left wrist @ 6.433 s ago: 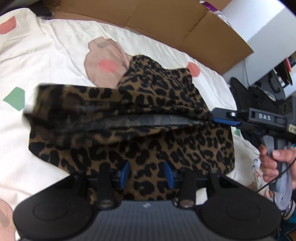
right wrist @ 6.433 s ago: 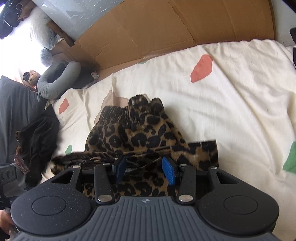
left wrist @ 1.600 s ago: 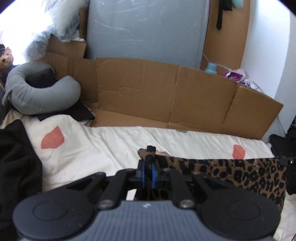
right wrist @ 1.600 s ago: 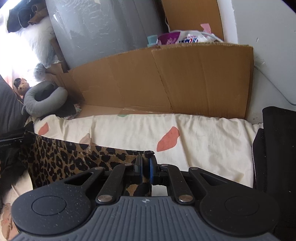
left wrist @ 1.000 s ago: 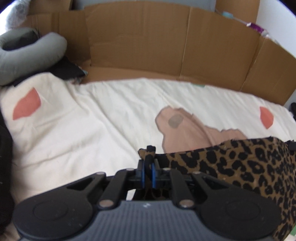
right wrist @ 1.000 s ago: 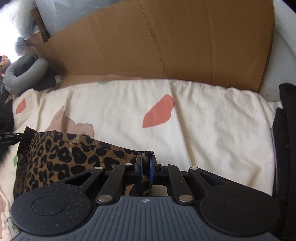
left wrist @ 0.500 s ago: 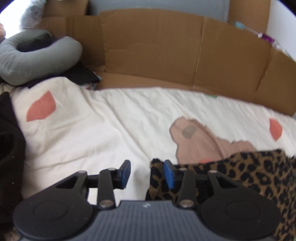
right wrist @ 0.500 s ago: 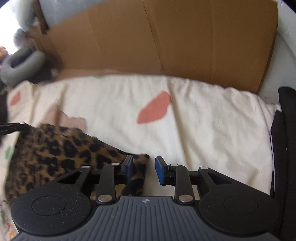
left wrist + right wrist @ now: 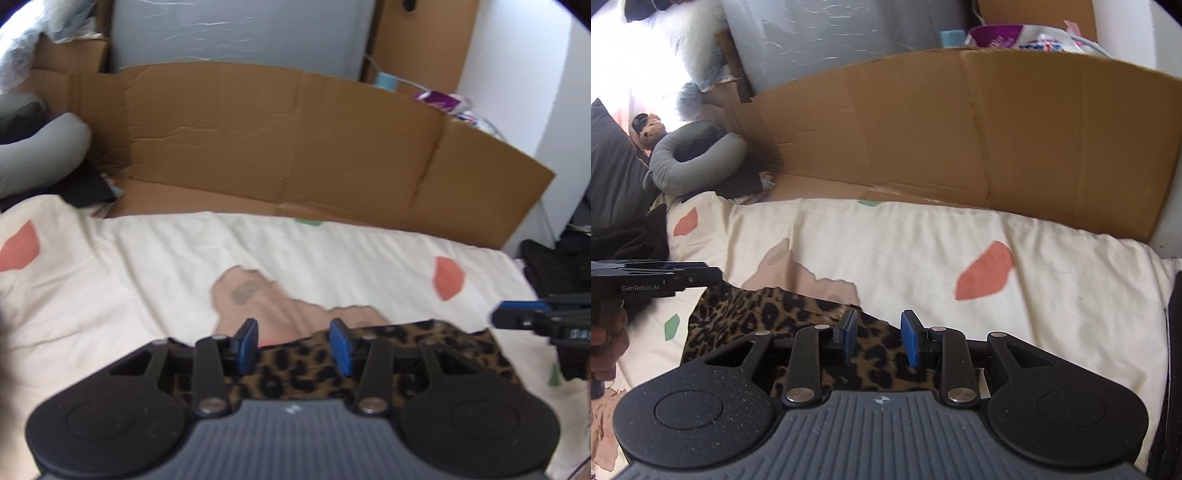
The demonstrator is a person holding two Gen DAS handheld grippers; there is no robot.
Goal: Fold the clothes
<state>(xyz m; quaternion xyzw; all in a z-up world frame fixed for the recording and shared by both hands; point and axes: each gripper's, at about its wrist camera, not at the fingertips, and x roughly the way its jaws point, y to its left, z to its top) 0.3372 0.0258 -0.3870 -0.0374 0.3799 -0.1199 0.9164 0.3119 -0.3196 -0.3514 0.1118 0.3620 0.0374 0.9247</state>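
Note:
A leopard-print garment [image 9: 461, 350] lies folded on the cream bed sheet [image 9: 129, 277], its far edge straight across both views. My left gripper [image 9: 293, 343] hovers open above the garment's left end, with no cloth pinched between its blue pads. In the right wrist view the garment [image 9: 757, 317] spreads to the left, and my right gripper [image 9: 879, 338] hangs open over its right end, also holding nothing. Each gripper shows in the other's view: the right gripper [image 9: 498, 316] at the right edge, the left gripper [image 9: 716, 275] at the left edge with a hand [image 9: 605, 343] on it.
A wall of flattened cardboard [image 9: 295, 147] stands along the bed's far side. A grey neck pillow [image 9: 694, 162] and dark clothing [image 9: 628, 236] lie at the far left. Black things [image 9: 554, 266] sit past the bed's right edge.
Both grippers were shut on the garment's top corners and have let go. They then rose and drew back, and the garment now lies flat on the sheet.

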